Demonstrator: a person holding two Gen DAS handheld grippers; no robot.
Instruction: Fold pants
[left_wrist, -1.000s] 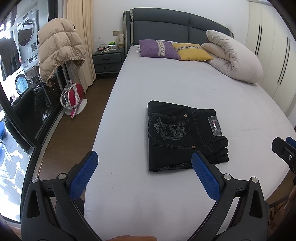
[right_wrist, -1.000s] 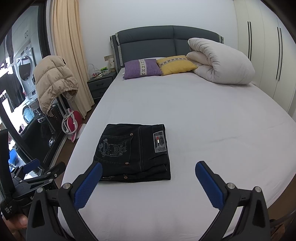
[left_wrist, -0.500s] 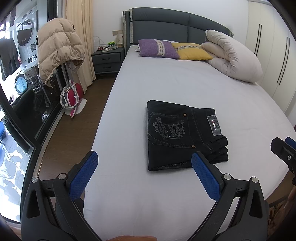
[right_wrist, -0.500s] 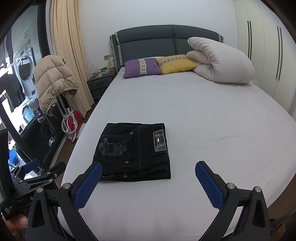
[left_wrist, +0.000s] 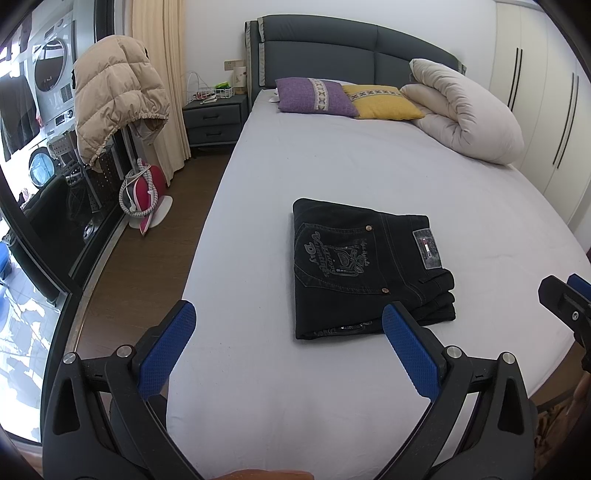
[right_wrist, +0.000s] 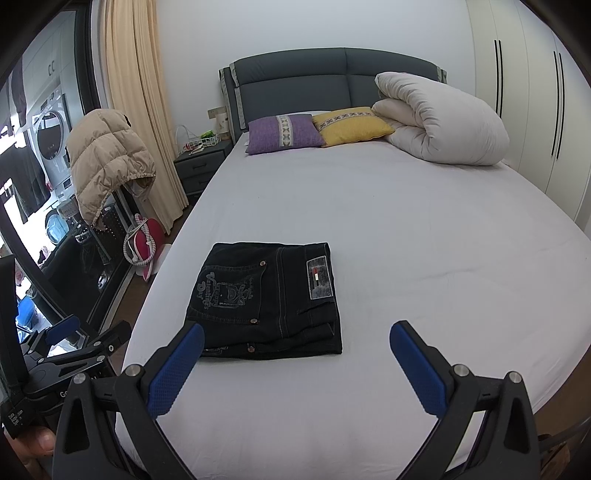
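While both claws hang spread wide and empty over the bed's near edge, the left black gripper with blue pads (left_wrist: 286, 338) and the right black gripper with blue pads (right_wrist: 295, 358) touch nothing. Beyond them, the folded black denim pants (right_wrist: 267, 299) lie flat on the pale grey bed sheet (right_wrist: 424, 258), at eleven o'clock from the right gripper. Farther, at twelve o'clock, a purple pillow (right_wrist: 282, 133), a yellow pillow (right_wrist: 351, 125) and a rolled cream duvet (right_wrist: 439, 118) sit against the headboard.

Black plastic fingers (left_wrist: 166, 347) with textured blue pads, silver screws; possibly a bare thumb.
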